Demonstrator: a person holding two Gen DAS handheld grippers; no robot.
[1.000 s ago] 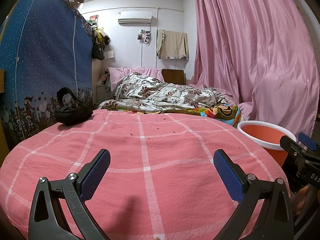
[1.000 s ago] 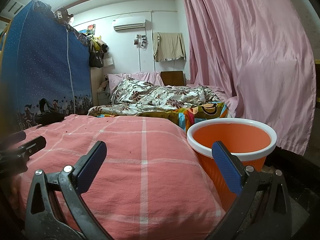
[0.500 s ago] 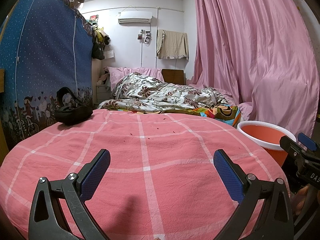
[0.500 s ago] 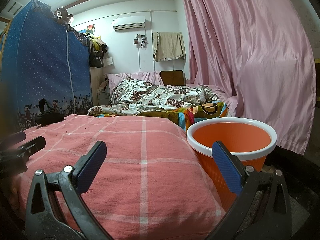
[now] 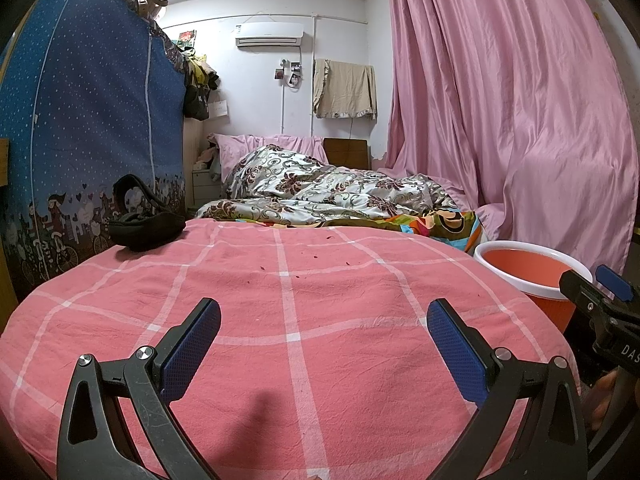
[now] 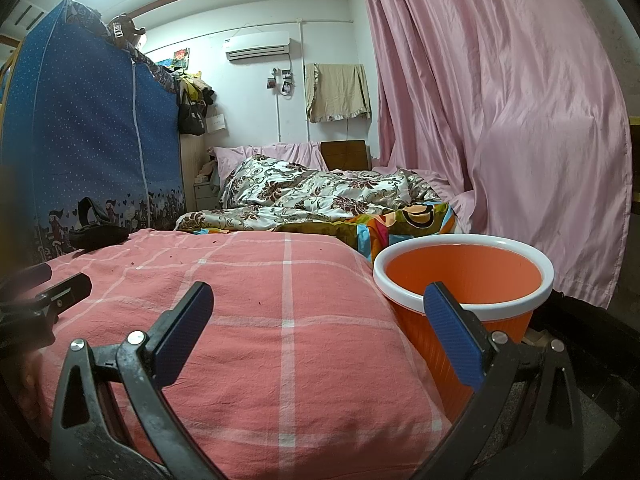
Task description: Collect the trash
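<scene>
Reaching fwd: crumbs (image 5: 316,257) lie ahead of your left hand-held gripper (image 5: 323,344), nearer vs right hand-held gripper (image 6: 319,329); both released, empty.

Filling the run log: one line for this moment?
left gripper: open, empty | right gripper: open, empty | orange bin: beside pink checked cover | specks unpicked

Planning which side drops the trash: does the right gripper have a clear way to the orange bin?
Probably yes. The right gripper is open and empty, the bin stands just ahead of its right finger beside the pink cushion, and nothing lies between them.
</scene>
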